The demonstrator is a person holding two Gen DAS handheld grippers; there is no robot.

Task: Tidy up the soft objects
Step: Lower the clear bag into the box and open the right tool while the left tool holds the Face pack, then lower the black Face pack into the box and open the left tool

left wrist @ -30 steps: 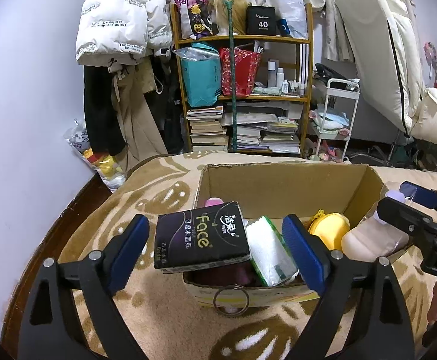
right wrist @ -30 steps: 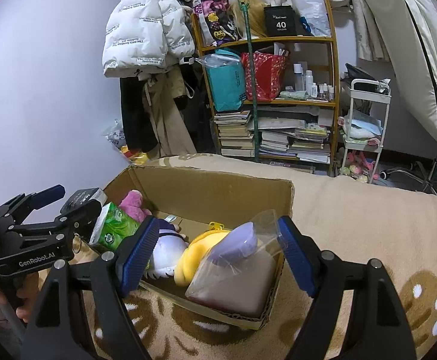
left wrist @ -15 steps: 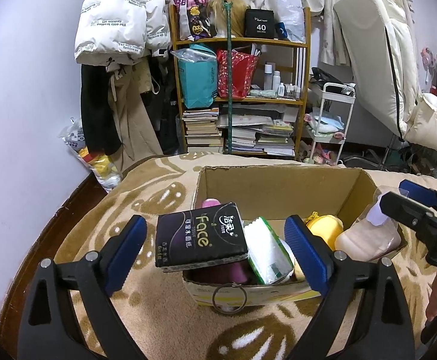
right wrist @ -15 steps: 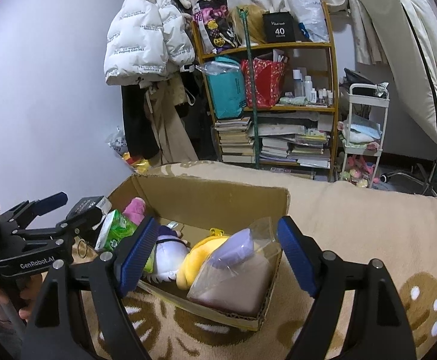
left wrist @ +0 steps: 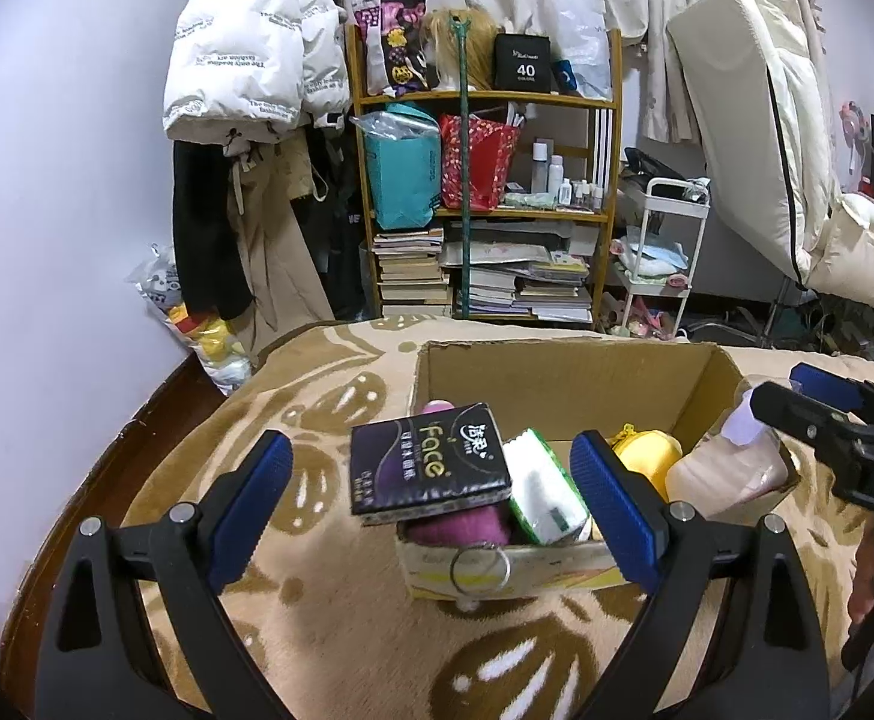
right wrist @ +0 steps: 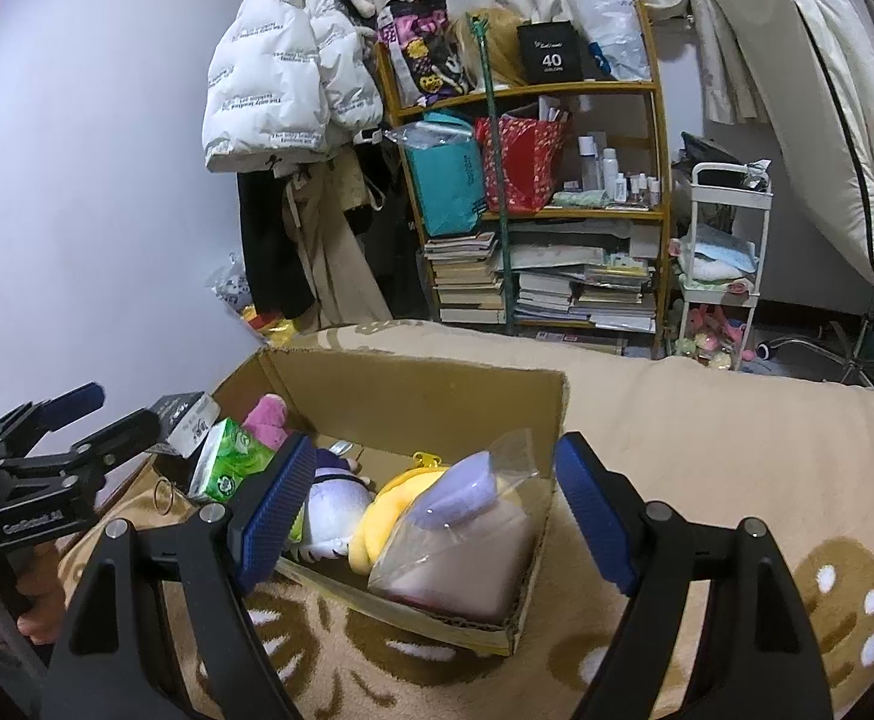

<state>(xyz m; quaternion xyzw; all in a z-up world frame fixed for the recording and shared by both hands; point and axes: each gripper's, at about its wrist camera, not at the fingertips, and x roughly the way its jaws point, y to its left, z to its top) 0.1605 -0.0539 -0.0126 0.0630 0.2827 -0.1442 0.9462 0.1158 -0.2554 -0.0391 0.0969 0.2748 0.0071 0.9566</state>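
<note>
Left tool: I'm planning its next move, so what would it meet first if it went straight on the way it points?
Most likely the dark Face tissue pack lying atop the cardboard box, straight ahead between the open fingers of the left tool; depth is uncertain.

Black frames, ribbed blue pads (left wrist: 614, 501)

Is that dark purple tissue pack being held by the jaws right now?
No, the dark purple tissue pack rests on top of the things in the cardboard box, with the left gripper wide open and its pads clear of it.
</note>
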